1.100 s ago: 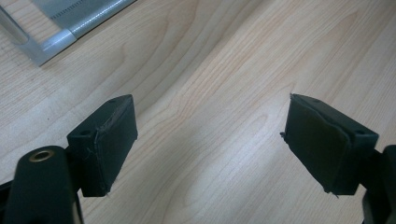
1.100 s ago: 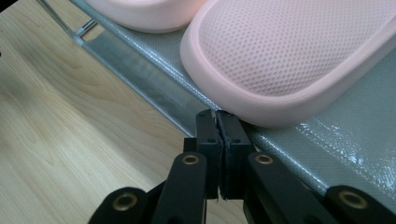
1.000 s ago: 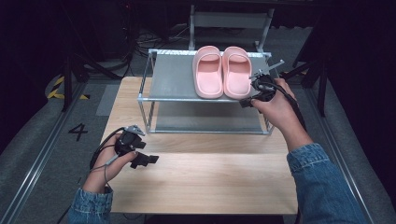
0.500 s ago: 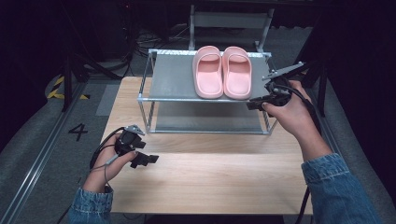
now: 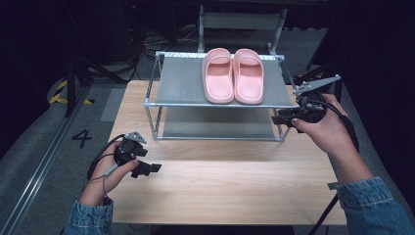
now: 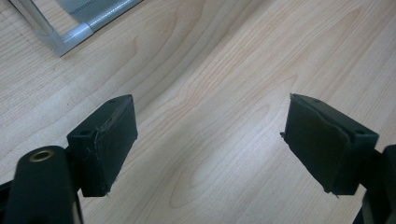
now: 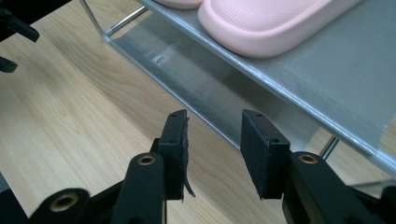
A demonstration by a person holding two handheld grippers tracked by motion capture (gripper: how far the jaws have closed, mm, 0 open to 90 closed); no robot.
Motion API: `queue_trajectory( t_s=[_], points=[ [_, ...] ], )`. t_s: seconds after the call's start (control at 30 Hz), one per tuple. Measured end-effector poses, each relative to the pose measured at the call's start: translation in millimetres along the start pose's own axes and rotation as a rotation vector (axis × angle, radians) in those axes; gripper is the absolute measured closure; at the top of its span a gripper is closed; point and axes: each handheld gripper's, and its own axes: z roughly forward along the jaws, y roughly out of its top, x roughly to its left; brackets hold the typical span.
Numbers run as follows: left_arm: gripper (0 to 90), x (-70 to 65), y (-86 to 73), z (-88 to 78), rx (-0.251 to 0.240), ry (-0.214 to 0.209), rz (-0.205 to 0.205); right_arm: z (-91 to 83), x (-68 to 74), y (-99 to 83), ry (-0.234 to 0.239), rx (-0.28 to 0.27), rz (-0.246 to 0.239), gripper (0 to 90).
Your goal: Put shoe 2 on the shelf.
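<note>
the two-tier metal shoe rack with grey shelves (image 5: 181, 85) stands at the far half of the light wooden table (image 5: 220, 186), its right legs close to the table's right edge. the near half of the table is bare wood, with wide room between the rack's front rail and the near edge. the pair of pink foam slide sandals (image 5: 233, 76) lies side by side on the top shelf, right of its middle, toes toward the person, heels near the back rail; the shelf to their left is bare. they are smooth, thick-soled and one-piece, with a broad strap over each.

the right gripper (image 5: 281, 116) hangs just off the rack's front right corner, below the top shelf's edge and apart from the sandals; its jaws have just been opening and stand parted with nothing between them. the left gripper (image 5: 147, 168) rests low over the table's near left, well apart from the rack, jaws spread wide and empty.

the right gripper view shows a sandal's rounded, finely textured sole edge (image 7: 275, 28) overhead and the lower shelf (image 7: 196, 70) behind its pads. the left gripper view shows wood grain (image 6: 205, 93) and one rack foot (image 6: 70, 37).
</note>
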Motion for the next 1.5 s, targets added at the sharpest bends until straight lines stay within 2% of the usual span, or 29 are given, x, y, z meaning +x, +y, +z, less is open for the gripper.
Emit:
queue_trajectory(
  t_s=[0.37,0.57,0.73,1.03,1.1,1.3,1.4,1.5],
  points=[
    [17.8,-0.3,-5.7,-3.7,0.008,0.009,-0.008,-16.5,-9.2,-28.4,-0.015,-0.016,0.006,57.8],
    [17.8,0.1,-11.7,-7.9,0.005,0.018,-0.026,-19.4,-13.0,-38.9,-0.025,0.023,0.004,56.3],
    [17.8,0.4,-13.8,-9.3,0.012,0.022,-0.025,-19.2,-15.1,-48.0,-0.024,0.041,0.009,55.3],
    [17.8,1.5,-19.9,-8.2,0.033,0.026,-0.027,-10.9,-20.8,-76.2,-0.031,0.059,0.042,47.6],
    [17.8,3.2,-21.8,-7.9,0.035,0.03,-0.038,-6.8,-23.5,-85.7,-0.032,0.068,0.047,45.7],
    [17.8,7.0,-24.6,-5.9,0.041,0.039,-0.053,0.3,-27.6,-98.2,-0.039,0.075,0.053,43.8],
    [17.9,10.5,-25.5,-5.6,0.05,0.089,-0.048,4.5,-30.2,-105.8,-0.042,0.077,0.05,42.5],
    [17.8,13.0,-27.6,-4.9,0.05,0.087,-0.065,9.2,-32.9,-113.6,-0.038,0.089,0.054,41.8]
  ],
)
